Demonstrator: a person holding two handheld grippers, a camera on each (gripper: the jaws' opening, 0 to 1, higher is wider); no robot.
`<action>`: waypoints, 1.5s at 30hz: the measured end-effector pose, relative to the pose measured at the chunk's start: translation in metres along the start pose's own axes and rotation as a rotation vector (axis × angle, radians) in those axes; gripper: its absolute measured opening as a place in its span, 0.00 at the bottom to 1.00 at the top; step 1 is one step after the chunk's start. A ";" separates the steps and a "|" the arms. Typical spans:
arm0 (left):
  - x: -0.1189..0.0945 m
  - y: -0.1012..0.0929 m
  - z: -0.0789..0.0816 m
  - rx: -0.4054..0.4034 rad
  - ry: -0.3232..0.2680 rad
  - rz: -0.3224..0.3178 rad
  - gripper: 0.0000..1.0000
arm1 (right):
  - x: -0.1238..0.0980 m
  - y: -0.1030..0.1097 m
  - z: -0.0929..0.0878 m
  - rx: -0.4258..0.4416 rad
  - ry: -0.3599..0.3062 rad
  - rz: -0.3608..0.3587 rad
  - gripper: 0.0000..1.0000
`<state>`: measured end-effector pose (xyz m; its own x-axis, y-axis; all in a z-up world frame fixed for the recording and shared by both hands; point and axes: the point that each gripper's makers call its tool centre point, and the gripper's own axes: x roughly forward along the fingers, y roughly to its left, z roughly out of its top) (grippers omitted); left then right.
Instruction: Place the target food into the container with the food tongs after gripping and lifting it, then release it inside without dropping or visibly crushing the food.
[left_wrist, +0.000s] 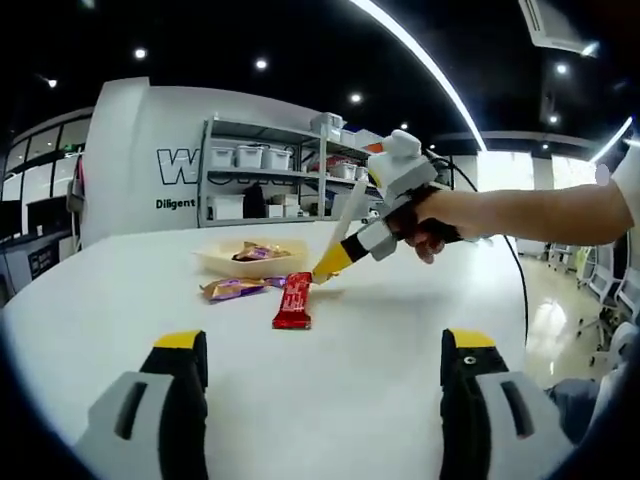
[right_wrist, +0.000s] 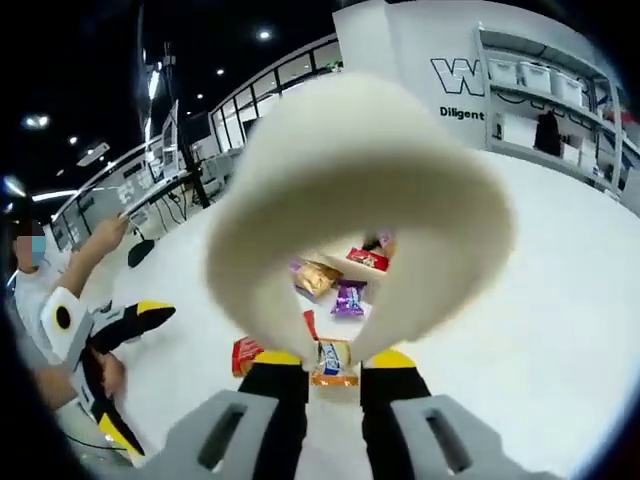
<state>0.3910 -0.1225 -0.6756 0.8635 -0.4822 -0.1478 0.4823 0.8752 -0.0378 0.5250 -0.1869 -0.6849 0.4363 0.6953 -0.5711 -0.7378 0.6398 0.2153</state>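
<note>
My right gripper (left_wrist: 330, 263), held by a hand, reaches in from the right and is shut on cream food tongs (left_wrist: 356, 205). Its yellow tips hover at the top end of a red snack bar (left_wrist: 293, 300) lying on the white table. Just behind stands a shallow cream container (left_wrist: 215, 262) with a wrapped snack (left_wrist: 256, 252) inside. In the right gripper view the tongs (right_wrist: 350, 170) loop over my right gripper (right_wrist: 334, 358); an orange-white packet (right_wrist: 333, 362) shows between the arms, and I cannot tell if it is pinched. My left gripper (left_wrist: 325, 370) is open, low over bare table.
Purple and gold wrappers (left_wrist: 235, 289) lie left of the red bar. More packets (right_wrist: 349, 297) are scattered ahead of the tongs. My left gripper (right_wrist: 135, 372) shows with a person at the left. Shelving (left_wrist: 270, 170) stands behind the table (left_wrist: 400, 330).
</note>
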 end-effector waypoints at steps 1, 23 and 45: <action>0.000 0.000 0.000 0.002 0.001 0.000 0.96 | 0.000 0.000 0.000 0.018 -0.004 0.007 0.13; -0.001 -0.003 -0.002 0.020 0.010 -0.005 0.95 | -0.014 -0.016 0.000 0.245 -0.077 0.038 0.13; 0.000 -0.004 -0.002 0.027 0.012 -0.006 0.95 | -0.007 -0.012 -0.020 -0.150 0.057 -0.110 0.12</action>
<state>0.3884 -0.1259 -0.6777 0.8586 -0.4871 -0.1599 0.4918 0.8706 -0.0118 0.5206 -0.2060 -0.6997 0.4922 0.6013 -0.6294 -0.7575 0.6522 0.0308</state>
